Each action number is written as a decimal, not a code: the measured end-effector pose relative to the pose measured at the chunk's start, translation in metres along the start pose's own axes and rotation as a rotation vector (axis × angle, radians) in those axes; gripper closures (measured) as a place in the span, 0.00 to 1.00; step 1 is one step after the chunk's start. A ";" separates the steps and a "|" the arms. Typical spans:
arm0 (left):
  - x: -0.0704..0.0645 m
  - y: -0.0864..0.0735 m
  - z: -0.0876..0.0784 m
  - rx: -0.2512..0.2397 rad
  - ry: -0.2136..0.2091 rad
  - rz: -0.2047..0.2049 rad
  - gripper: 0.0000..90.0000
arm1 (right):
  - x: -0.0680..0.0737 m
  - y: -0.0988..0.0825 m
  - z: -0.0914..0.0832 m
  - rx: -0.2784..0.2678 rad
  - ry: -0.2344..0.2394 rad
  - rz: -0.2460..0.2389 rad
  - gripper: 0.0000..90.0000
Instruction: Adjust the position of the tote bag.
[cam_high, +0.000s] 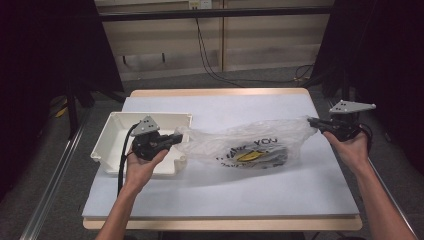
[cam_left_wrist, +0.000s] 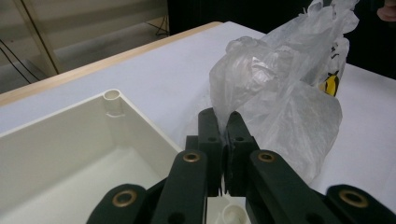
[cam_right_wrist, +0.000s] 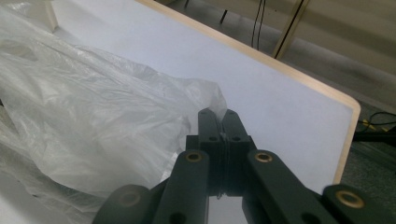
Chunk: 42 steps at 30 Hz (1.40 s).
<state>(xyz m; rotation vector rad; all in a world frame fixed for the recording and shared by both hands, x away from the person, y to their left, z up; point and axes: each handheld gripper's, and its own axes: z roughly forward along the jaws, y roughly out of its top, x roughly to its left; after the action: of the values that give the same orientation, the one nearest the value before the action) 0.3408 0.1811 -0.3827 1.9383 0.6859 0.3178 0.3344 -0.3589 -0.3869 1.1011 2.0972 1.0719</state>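
A thin clear plastic bag with black lettering and a yellow mark is stretched across the middle of the table, something dark lying inside it. My left gripper is shut on the bag's left end, above the right rim of a white tray. In the left gripper view the jaws pinch a fold of the plastic bag at my left gripper. My right gripper is shut on the bag's right end near the table's right edge. The right gripper view shows my right gripper clamping the film of the plastic bag.
The white tray is shallow, and its inside shows nothing in it. The table has a pale grey top with a wooden edge. Dark curtains stand at both sides, and cables run along the floor behind.
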 end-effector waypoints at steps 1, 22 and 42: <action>0.000 0.000 0.003 0.008 -0.003 0.005 0.98 | -0.001 -0.003 0.002 0.006 0.003 0.004 1.00; 0.022 -0.023 0.024 0.156 0.017 -0.074 0.99 | 0.006 -0.051 0.038 0.145 0.016 -0.010 1.00; 0.016 -0.025 0.009 0.058 -0.027 -0.061 0.64 | 0.007 -0.040 0.020 0.009 0.064 0.043 0.71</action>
<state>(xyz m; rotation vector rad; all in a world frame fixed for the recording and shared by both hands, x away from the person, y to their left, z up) 0.3497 0.1921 -0.4104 1.9689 0.7419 0.2363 0.3288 -0.3586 -0.4319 1.1346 2.1388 1.1329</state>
